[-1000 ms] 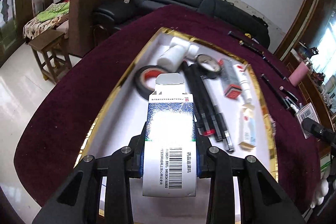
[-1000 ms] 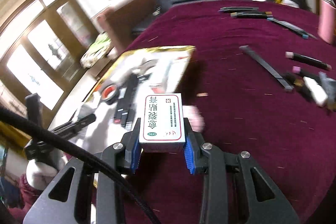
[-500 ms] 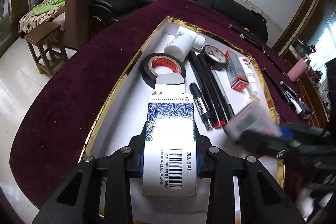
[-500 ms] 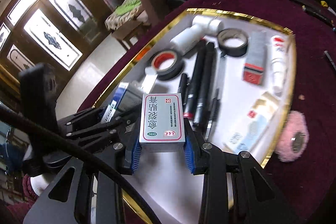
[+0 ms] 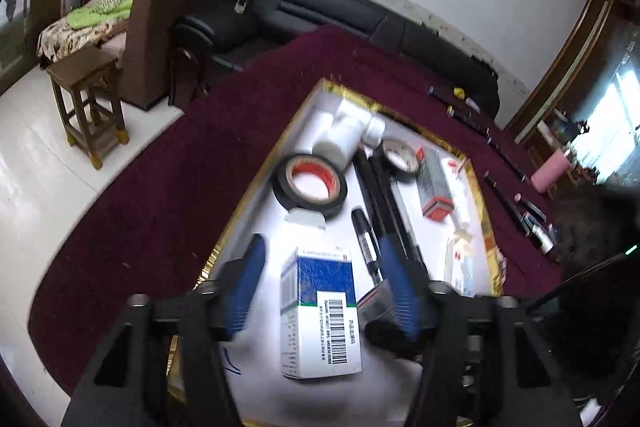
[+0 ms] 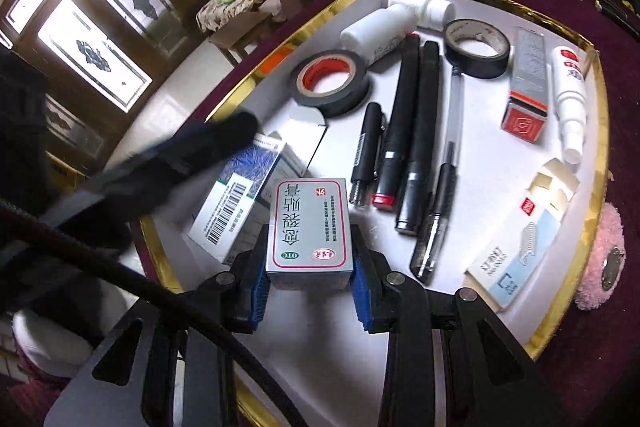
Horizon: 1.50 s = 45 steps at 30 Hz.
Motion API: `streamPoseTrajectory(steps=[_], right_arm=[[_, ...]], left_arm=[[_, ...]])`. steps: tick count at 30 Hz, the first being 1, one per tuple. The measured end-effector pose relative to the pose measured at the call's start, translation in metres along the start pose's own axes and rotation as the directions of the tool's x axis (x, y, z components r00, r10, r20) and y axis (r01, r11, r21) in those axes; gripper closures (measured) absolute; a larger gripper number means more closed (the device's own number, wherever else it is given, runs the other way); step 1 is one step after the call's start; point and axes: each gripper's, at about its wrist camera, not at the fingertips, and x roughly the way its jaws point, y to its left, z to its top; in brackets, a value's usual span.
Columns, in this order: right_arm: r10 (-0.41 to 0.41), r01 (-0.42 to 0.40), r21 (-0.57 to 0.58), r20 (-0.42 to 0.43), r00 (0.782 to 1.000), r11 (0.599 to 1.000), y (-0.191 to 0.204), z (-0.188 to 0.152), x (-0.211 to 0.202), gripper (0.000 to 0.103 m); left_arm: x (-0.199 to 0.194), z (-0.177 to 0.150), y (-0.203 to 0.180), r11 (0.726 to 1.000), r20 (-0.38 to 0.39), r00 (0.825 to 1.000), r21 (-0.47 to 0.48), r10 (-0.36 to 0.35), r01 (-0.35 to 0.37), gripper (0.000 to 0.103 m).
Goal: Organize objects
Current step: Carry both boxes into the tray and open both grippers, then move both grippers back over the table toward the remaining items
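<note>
**Between two claws: one carton let go, one carton held over the tray**

Between the blue pads of the right claw (image 6: 310, 287) sits the silver-and-red carton (image 6: 309, 227), clenched on its two long side faces, printed top face up. It hangs over the near left part of the gold-rimmed tray (image 6: 596, 163); whether it touches the floor of the tray I cannot tell. Long axis runs near to far, along the claw's own line.

Left claw (image 5: 320, 283): jaws have just been opening and stand released, pads clear on both sides of the blue-and-white carton (image 5: 320, 311). That carton lies flat on the tray floor at the near left corner, barcode end near, open flap (image 5: 306, 217) at the far end toward the red-cored tape roll (image 5: 310, 185). Long axis near-far, skewed a little.

Handling, as judged: both are thin card cartons, likely light, hollow and easily dented. Best taken across the narrow width at mid-length, gentle squeeze; glossy faces may slip.

Outward: black pens (image 6: 404, 131) lie parallel to the right of the silver-and-red carton, then a second tape roll (image 6: 478, 49) and white bottles (image 6: 384, 27) at the far end. Tray sits on a maroon-covered surface (image 5: 152, 211).
</note>
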Motion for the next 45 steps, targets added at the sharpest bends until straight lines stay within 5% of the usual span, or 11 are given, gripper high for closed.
streamPoseTrajectory(steps=[8, 18, 25, 45], right_arm=[[-0.033, 0.033, -0.045, -0.004, 0.999, 0.998, 0.008, -0.005, -0.001, 0.061], [-0.036, 0.039, -0.018, 0.120, 0.992, 0.999, -0.008, -0.022, -0.052, 0.061], [-0.077, 0.053, 0.111, 0.219, 0.973, 0.992, -0.051, -0.038, -0.092, 0.060], [-0.197, 0.021, 0.430, 0.369, 0.908, 0.902, -0.186, -0.119, -0.189, 0.060]], left_arm=[[-0.017, 0.005, 0.013, 1.000, 0.073, 0.997, -0.020, -0.003, 0.005, 0.041], [-0.026, 0.000, -0.039, 0.988, 0.110, 0.992, 0.137, 0.054, -0.069, 0.041], [-0.027, -0.014, -0.106, 0.935, 0.161, 0.980, 0.316, 0.117, -0.164, 0.041], [0.024, -0.064, -0.258, 0.805, 0.017, 0.992, 0.583, 0.122, -0.109, 0.041]])
